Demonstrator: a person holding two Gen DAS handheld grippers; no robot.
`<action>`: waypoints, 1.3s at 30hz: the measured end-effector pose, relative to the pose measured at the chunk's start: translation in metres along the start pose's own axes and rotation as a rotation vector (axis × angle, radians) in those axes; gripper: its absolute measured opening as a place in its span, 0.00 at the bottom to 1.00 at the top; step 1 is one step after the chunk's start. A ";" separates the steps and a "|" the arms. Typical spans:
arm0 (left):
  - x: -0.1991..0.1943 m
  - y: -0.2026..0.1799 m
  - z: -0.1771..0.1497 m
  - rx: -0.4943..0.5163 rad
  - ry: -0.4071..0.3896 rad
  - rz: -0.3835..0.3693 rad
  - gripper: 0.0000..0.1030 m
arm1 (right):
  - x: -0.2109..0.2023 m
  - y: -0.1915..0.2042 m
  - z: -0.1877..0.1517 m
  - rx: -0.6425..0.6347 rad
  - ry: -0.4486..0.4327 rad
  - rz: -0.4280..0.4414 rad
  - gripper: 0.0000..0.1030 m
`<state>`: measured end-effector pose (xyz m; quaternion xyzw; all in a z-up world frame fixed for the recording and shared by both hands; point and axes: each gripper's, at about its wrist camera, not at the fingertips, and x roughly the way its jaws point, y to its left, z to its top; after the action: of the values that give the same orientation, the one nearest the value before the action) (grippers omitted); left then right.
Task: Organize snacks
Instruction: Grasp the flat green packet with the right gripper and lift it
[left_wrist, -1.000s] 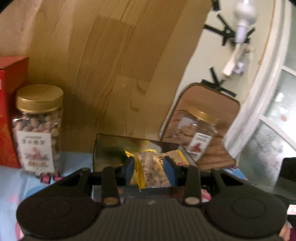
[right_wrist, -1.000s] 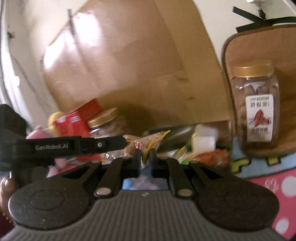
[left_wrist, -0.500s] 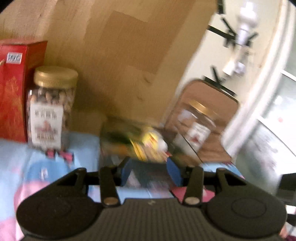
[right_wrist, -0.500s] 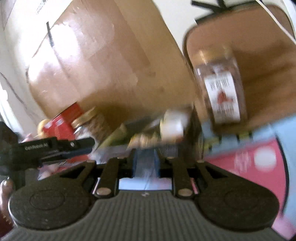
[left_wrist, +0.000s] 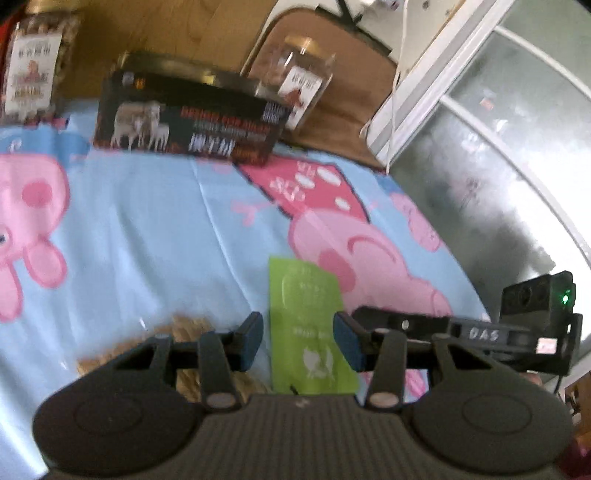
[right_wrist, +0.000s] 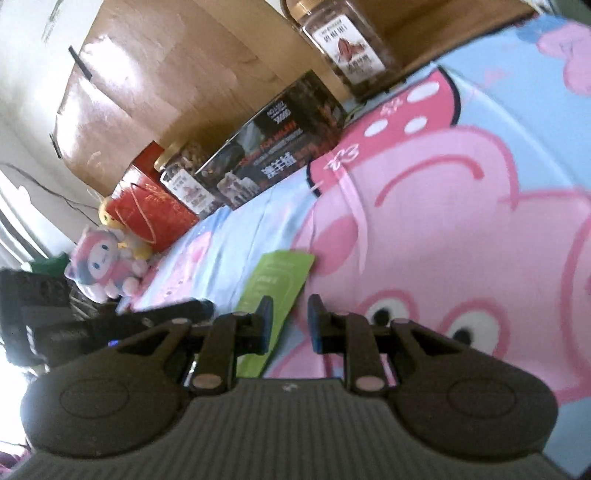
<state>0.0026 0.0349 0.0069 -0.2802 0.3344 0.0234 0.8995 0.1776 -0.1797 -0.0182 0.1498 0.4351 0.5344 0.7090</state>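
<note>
Snack packet, green, flat on the cartoon-pig cloth, lower centre of the left view, seen between the spread fingers of the left tool, contact unclear. Right tool parted, empty, the packet just left of it. Dark box and two gold-lidded jars along the upper edge.

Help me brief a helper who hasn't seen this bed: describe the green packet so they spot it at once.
Start at the cartoon-pig bedsheet, with the dark box and jars standing at its far edge. Come toward the near side: the green packet lies flat by itself, in front of the open left gripper. It is the only bright lime-green, flat thing there.
</note>
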 end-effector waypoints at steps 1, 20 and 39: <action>0.001 0.003 -0.003 -0.014 0.007 -0.003 0.41 | 0.005 -0.001 -0.001 0.026 0.018 0.028 0.24; -0.024 0.016 0.012 -0.140 -0.095 -0.178 0.68 | 0.013 -0.016 0.019 0.322 -0.007 0.345 0.05; -0.028 0.048 0.151 -0.090 -0.300 0.009 0.30 | 0.106 0.083 0.177 -0.058 -0.105 0.263 0.06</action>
<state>0.0586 0.1577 0.0941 -0.3123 0.1961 0.0840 0.9257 0.2681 -0.0091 0.0916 0.2128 0.3584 0.6264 0.6587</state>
